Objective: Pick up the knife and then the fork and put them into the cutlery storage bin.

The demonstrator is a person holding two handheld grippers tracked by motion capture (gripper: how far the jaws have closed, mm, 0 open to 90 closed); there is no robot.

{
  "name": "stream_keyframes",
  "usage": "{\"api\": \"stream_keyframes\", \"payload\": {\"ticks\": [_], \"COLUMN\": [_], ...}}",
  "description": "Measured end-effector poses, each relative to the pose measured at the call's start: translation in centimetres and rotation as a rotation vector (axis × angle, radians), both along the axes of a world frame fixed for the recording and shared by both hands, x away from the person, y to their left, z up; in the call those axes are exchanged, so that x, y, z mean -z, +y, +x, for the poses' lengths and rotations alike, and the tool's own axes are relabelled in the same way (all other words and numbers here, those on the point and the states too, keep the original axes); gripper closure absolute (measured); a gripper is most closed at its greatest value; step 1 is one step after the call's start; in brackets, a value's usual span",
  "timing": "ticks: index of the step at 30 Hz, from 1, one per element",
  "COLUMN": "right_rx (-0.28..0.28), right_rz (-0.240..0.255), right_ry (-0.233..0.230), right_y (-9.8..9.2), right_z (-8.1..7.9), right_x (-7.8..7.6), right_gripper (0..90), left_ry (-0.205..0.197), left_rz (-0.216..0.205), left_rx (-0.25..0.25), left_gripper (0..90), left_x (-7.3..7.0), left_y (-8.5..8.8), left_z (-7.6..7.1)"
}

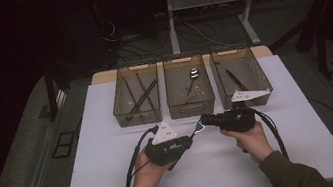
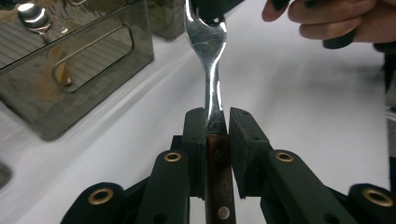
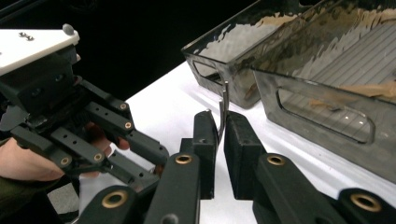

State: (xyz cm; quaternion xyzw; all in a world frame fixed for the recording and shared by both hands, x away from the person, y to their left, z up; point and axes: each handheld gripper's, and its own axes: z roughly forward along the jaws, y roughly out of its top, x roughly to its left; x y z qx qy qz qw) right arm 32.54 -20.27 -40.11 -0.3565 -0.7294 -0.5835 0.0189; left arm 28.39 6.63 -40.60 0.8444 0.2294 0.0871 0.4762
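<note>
The left tongs [image 2: 216, 123] are clamping the fork [image 2: 211, 74] by its wooden handle above the surface [image 1: 112, 147]; the right tongs [image 3: 220, 126] are pinching its tines. Keep the fork level while transferring.

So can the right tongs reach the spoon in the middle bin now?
Probably not yet. The right tongs are shut on the head of a fork, and the left tongs grip its handle. The spoon lies inside the middle bin, open on top.
</note>
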Motion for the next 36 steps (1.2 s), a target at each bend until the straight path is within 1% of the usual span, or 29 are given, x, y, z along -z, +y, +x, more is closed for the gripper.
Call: {"api": "stream_keyframes", "payload": {"ticks": [2,4,5,6,8,9,12,15,17,21,22,23,25,27,29,30,31,36], "right_rx": [-0.006,-0.010,-0.012,-0.014,-0.011,-0.007,0.018,0.043,0.059,0.083,0.087,0.100,0.119,0.141,0.165,0.178,0.190,0.257], "right_rz": [0.023,0.004,-0.002,0.001,0.001,0.003,-0.001,-0.019,-0.025,-0.070,-0.079,-0.082,-0.101,-0.109,-0.111,-0.116,-0.122,-0.127], "right_ry": [0.000,-0.019,-0.026,-0.027,-0.037,-0.041,-0.058,-0.072,-0.081,-0.091,-0.097,-0.093,-0.101,-0.105,-0.109,-0.115,-0.118,-0.141], "right_y": [0.1,0.4,0.5,0.5,0.3,0.2,-0.6,-1.6,-2.4,-3.9,-4.3,-4.8,-5.7,-6.7,-7.7,-8.2,-8.8,-11.2], "right_z": [0.1,-0.1,-0.1,-0.1,-0.2,-0.2,-0.1,0.1,0.2,0.6,0.7,0.8,1.1,1.5,1.8,1.9,2.0,2.6], "right_x": [-0.2,-0.5,-0.6,-0.7,-1.0,-1.2,-1.9,-2.6,-3.0,-4.0,-4.2,-4.4,-4.9,-5.4,-6.0,-6.4,-6.8,-8.6], "right_gripper": [87.2,87.3,87.3,87.3,87.3,87.3,87.2,87.2,87.2,87.2,87.2,87.2,87.2,87.2,87.2,87.2,87.2,87.2], "left_ry": [0.003,0.009,0.011,0.019,0.027,0.023,0.020,0.013,0.004,-0.002,0.000,-0.008,-0.007,-0.013,-0.015,-0.008,0.006,0.029], "left_rz": [0.001,-0.011,-0.022,-0.041,-0.064,-0.062,-0.079,-0.086,-0.081,-0.071,-0.066,-0.053,-0.054,-0.059,-0.046,-0.044,-0.053,-0.050], "left_rx": [0.007,0.019,0.029,0.027,0.025,0.034,0.030,0.025,0.018,0.006,0.004,0.003,-0.010,-0.022,-0.022,-0.021,-0.024,-0.057], "left_gripper": [75.0,74.6,74.0,72.6,65.6,63.0,55.5,50.2,46.7,39.5,37.6,36.1,33.6,30.8,27.1,25.0,23.0,13.4], "left_x": [0.0,0.2,0.2,0.2,0.1,0.0,0.0,0.1,0.2,0.7,0.9,1.0,1.2,1.3,1.6,1.8,2.0,2.7], "left_y": [-0.1,0.1,0.2,0.4,0.7,1.0,1.8,2.8,3.5,5.1,5.5,5.9,6.6,7.2,7.8,8.1,8.3,9.3], "left_z": [0.0,0.1,0.2,0.2,0.3,0.3,0.3,0.3,0.2,-0.1,-0.2,-0.2,-0.3,-0.3,-0.4,-0.4,-0.5,-0.8]}}
